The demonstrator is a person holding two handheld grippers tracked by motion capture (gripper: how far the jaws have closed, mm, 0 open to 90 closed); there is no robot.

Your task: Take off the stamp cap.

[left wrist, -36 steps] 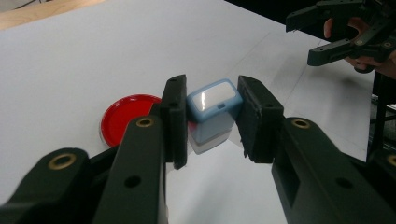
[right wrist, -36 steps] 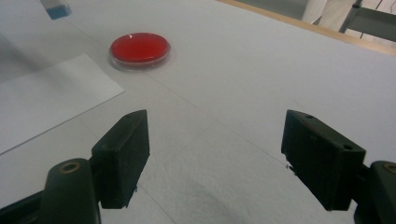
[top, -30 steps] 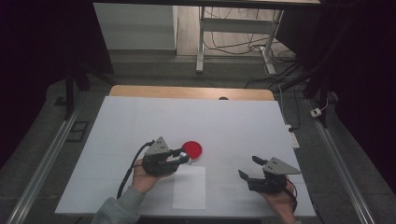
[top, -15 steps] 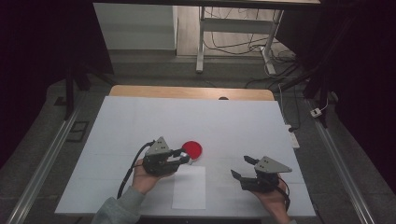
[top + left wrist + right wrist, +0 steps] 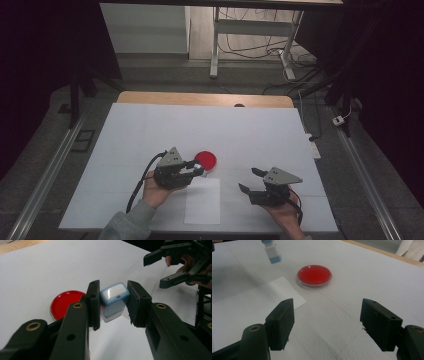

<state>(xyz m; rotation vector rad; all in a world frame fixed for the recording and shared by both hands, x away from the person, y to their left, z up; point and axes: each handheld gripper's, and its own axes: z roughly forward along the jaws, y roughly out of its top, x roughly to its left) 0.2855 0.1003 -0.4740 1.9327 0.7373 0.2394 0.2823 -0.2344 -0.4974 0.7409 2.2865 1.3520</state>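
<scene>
Left gripper [image 5: 113,305] pinches a small blue-and-white stamp block [image 5: 113,302]; right gripper [image 5: 327,325] stands spread with nothing between its jaws.

The stamp block is a glossy, rounded-corner plastic body, blue over white, clamped on two opposite sides by flat black matte pads, held above the white table [image 5: 150,130] just beside a round, shallow red ink pad [image 5: 205,160]. A rectangular white paper sheet [image 5: 202,200] lies flat near both grippers. The right gripper's jaws have just been closing slightly and point toward the red pad. Each hand grips its tool from below.
</scene>
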